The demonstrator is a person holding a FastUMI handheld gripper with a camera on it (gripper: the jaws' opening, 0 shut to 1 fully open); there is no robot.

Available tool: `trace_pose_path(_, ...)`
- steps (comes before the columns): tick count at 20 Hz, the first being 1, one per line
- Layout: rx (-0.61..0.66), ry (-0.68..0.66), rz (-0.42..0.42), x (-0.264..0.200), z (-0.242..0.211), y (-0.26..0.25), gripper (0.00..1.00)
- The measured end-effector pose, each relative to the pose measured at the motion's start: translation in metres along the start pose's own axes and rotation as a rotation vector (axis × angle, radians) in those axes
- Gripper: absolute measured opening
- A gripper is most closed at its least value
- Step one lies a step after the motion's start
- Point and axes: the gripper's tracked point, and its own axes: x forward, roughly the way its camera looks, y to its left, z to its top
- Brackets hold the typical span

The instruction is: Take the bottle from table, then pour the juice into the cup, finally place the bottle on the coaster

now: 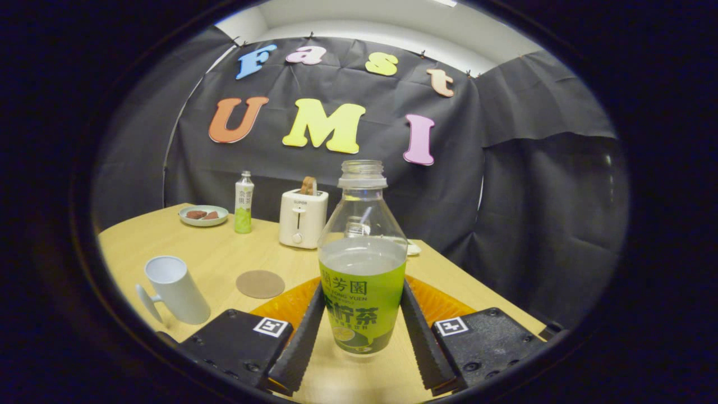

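Note:
An uncapped clear bottle (362, 224) with a green label stands upright between my fingers, about half full of pale liquid. My gripper (362, 288) is shut on it, one finger pressed against each side of the label. I cannot tell whether its base rests on the wooden table (224, 255) or hangs just above it. A white cup (174, 289) with a handle stands to the left of my fingers, leaning slightly. A round brown coaster (260, 284) lies flat between the cup and the bottle.
An orange mat (289, 303) lies under and behind the bottle. Further back stand a white toaster (303, 217) holding bread, a second small bottle (243, 203) and a plate (203, 215) with brown pieces. The table's right edge runs close beside my right finger.

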Motion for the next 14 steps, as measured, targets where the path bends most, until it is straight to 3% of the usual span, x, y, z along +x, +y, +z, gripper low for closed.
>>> trace_pose_path(5,-0.092,0.030,-0.061,-0.023,0.017,-0.005,0.81)
trace_pose_path(14,-0.404,-0.012,-0.080,-0.049,0.062,0.029,0.81)
